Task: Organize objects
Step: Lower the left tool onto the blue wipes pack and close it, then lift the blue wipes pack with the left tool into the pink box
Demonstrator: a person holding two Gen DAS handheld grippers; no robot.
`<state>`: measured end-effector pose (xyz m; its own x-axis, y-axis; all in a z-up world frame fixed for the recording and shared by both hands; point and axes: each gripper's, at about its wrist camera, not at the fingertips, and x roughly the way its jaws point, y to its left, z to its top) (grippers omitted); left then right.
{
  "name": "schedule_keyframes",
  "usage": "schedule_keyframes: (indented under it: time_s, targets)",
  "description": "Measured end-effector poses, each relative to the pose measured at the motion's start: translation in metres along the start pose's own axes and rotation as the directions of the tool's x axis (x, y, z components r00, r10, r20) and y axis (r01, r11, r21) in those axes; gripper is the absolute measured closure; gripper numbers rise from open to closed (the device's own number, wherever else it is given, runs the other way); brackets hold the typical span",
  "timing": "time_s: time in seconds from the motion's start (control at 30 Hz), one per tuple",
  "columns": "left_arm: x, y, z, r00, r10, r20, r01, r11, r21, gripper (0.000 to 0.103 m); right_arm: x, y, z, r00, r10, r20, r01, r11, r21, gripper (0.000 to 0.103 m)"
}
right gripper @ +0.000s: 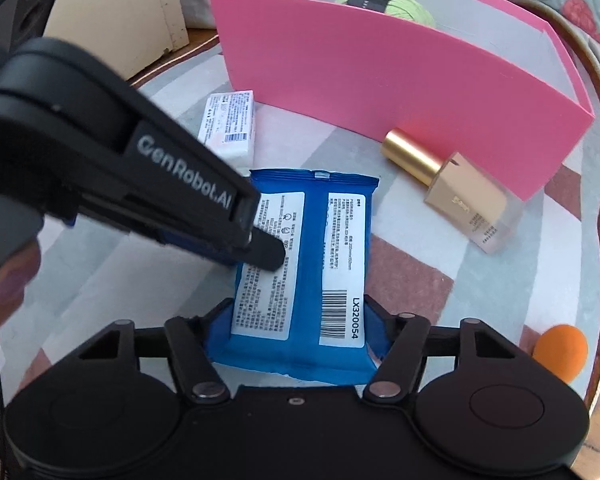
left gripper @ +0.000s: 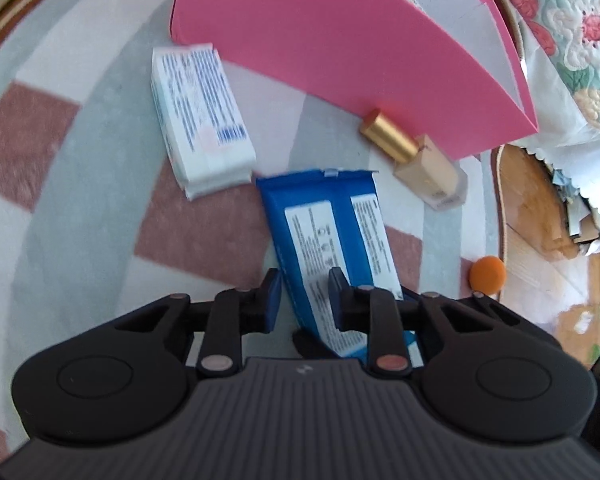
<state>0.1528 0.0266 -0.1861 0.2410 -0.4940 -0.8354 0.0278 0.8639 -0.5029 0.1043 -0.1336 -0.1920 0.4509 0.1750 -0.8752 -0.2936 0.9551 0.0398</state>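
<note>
A blue wipes pack (right gripper: 304, 264) lies on the patterned rug, its labels facing up. My right gripper (right gripper: 298, 320) straddles its near end, one jaw against each side edge, shut on it. My left gripper (left gripper: 304, 296) hovers over the pack's left half (left gripper: 332, 240); its jaws stand a little apart with the pack's left edge between them. It also shows in the right wrist view (right gripper: 260, 252), coming in from the left. A pink open box (right gripper: 400, 80) stands behind, with green yarn (right gripper: 384, 2) inside.
A white wipes pack (left gripper: 200, 116) lies left of the blue one. A gold-capped foundation bottle (right gripper: 452, 192) lies against the box front. An orange sponge ball (right gripper: 560, 350) sits at the right near the rug's edge. A floral quilt (left gripper: 580, 32) is at far right.
</note>
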Motion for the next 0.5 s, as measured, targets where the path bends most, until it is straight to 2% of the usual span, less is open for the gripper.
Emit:
schedule_keyframes:
  time_s: [0.13, 0.23, 0.33, 0.5]
  targets:
    - [0.000, -0.013, -0.010, 0.999, 0.028, 0.032, -0.029, 0.999, 0.045, 0.074, -0.001, 0.004, -0.001, 1.000, -0.016, 0.001, 0.016, 0.999, 0.034, 0.036]
    - [-0.001, -0.025, -0.017, 0.997, 0.055, 0.051, -0.060, 0.992, 0.109, 0.074, -0.006, -0.004, -0.003, 1.000, 0.024, 0.012, -0.025, 0.996, 0.083, 0.038]
    - [-0.010, -0.032, -0.023, 0.996, 0.054, 0.073, -0.064, 0.988, 0.143, 0.074, -0.015, -0.010, -0.006, 0.998, 0.060, 0.024, -0.062, 0.990, 0.124, 0.040]
    - [-0.033, -0.039, -0.029, 0.995, 0.033, 0.095, -0.048, 0.986, 0.159, 0.076, -0.037, -0.010, -0.008, 0.996, 0.080, 0.050, -0.085, 0.990, 0.114, 0.041]
